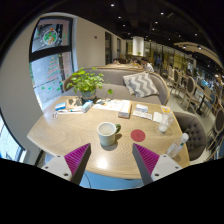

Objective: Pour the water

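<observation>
A white mug (107, 131) stands on the round wooden table (70, 135), just ahead of my fingers and between their lines. My gripper (111, 160) is open and empty, held above the table's near edge; its two magenta pads (76, 156) are spread wide apart. A clear plastic bottle (178, 146) stands at the table's right edge, beyond the right finger. A small red coaster (138, 134) lies to the right of the mug.
A potted green plant (85, 82) stands at the table's far side, with papers and books (118, 105) and small items around it. A sofa with a striped cushion (140, 84) is behind the table. Chairs (190, 125) stand at the right.
</observation>
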{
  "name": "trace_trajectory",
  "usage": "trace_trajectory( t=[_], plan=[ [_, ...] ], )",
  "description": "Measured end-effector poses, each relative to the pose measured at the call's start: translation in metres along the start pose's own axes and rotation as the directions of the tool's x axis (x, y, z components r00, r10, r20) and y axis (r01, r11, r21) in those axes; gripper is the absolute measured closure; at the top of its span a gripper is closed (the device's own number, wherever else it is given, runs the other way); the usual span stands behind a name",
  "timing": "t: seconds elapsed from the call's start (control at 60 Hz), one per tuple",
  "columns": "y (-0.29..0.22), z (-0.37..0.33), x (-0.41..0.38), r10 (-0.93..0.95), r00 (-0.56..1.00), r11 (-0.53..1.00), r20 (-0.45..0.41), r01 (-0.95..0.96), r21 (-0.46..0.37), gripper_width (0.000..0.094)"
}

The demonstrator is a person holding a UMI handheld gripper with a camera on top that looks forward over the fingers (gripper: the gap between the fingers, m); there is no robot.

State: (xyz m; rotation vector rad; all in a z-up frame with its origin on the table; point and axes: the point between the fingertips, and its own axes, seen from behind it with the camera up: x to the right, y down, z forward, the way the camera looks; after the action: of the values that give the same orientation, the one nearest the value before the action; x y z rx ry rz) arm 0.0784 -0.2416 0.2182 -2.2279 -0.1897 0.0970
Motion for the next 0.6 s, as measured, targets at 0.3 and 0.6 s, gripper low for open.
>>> trace_trajectory(
  t=[0.3, 0.6],
  plan=[
    [0.057, 0.017, 0.174, 0.023, 0.995, 1.000, -0.093, -0.022, 0.002, 0.0083],
    [0.125, 0.090, 0.350, 0.094, 0.983, 0.996, -0.155, -0.091, 0.025, 0.0081]
  ],
)
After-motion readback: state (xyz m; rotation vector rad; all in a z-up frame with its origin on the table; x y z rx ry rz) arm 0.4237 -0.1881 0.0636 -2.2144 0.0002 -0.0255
